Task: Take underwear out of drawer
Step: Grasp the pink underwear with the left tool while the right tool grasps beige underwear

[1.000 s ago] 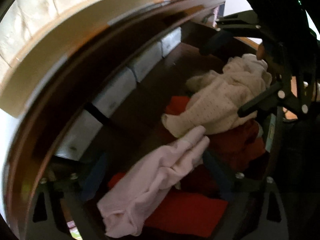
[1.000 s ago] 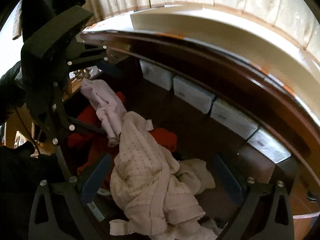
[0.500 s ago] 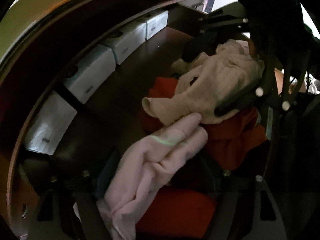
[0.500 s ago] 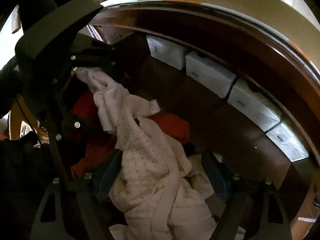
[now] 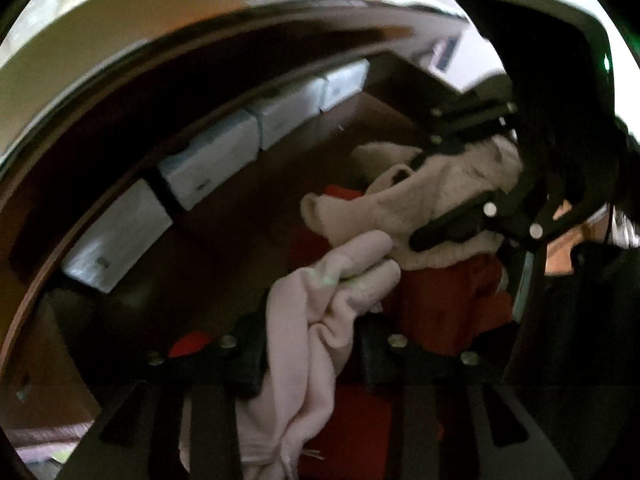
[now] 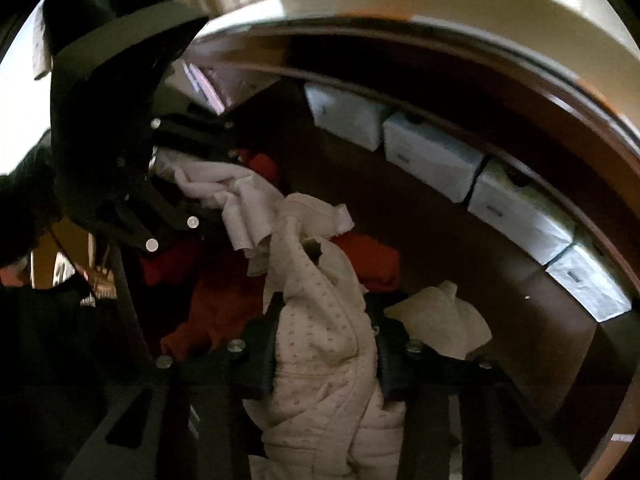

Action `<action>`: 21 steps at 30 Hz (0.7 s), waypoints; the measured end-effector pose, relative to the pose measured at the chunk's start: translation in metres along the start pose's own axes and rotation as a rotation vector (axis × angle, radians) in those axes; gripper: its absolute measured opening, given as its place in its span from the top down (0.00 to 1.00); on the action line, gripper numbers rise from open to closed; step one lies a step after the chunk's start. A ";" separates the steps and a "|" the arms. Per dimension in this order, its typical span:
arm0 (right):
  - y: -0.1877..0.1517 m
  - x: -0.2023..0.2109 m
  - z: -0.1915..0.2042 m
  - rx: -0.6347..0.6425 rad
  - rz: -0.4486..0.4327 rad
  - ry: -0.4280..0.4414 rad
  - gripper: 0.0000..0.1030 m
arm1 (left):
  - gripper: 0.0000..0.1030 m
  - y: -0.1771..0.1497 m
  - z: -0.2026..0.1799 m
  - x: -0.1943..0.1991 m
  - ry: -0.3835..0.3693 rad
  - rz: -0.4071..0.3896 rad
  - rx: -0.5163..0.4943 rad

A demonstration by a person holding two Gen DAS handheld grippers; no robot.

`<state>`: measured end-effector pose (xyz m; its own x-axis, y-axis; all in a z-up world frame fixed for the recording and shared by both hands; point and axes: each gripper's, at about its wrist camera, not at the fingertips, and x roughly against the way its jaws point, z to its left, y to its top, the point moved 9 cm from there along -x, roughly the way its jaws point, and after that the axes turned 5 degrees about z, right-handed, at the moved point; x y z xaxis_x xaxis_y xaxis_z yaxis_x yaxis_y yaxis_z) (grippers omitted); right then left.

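Comparing with 1 second earlier, we saw both jaws had just been closing: left gripper [image 5: 310,354] clamped the pink garment [image 5: 320,312], right gripper [image 6: 324,354] the dotted cream garment [image 6: 320,336]. Both remained inside the drawer [image 5: 224,208]; lifting seemed next.

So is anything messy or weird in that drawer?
Yes. The clothes are messy: a pink garment, a cream dotted garment and red clothes lie crumpled in one heap instead of folded. The white boxes at the back stand in a neat row.
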<state>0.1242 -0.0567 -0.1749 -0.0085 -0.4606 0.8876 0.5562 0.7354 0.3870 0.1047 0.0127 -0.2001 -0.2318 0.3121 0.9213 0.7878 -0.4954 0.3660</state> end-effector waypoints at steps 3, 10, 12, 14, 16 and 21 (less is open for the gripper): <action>-0.006 0.012 -0.007 -0.026 -0.034 -0.002 0.62 | 0.68 -0.001 0.008 0.013 -0.001 -0.057 0.090; -0.003 0.033 -0.017 -0.086 -0.140 -0.026 0.62 | 0.68 0.006 0.020 0.035 0.009 -0.182 0.257; -0.002 0.036 -0.018 -0.085 -0.157 -0.040 0.62 | 0.68 0.015 0.019 0.028 0.027 -0.203 0.279; -0.001 0.042 -0.018 -0.087 -0.184 -0.056 0.62 | 0.68 0.017 0.021 0.030 0.032 -0.226 0.307; 0.000 0.045 -0.019 -0.093 -0.206 -0.060 0.62 | 0.68 0.020 0.024 0.032 0.054 -0.246 0.326; 0.006 0.050 -0.018 -0.113 -0.264 -0.060 0.62 | 0.68 0.026 0.025 0.034 0.069 -0.278 0.347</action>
<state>0.1417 -0.0846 -0.1327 -0.2125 -0.5962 0.7742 0.6170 0.5325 0.5794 0.1319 0.0306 -0.1628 -0.4898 0.3345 0.8051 0.8322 -0.0958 0.5461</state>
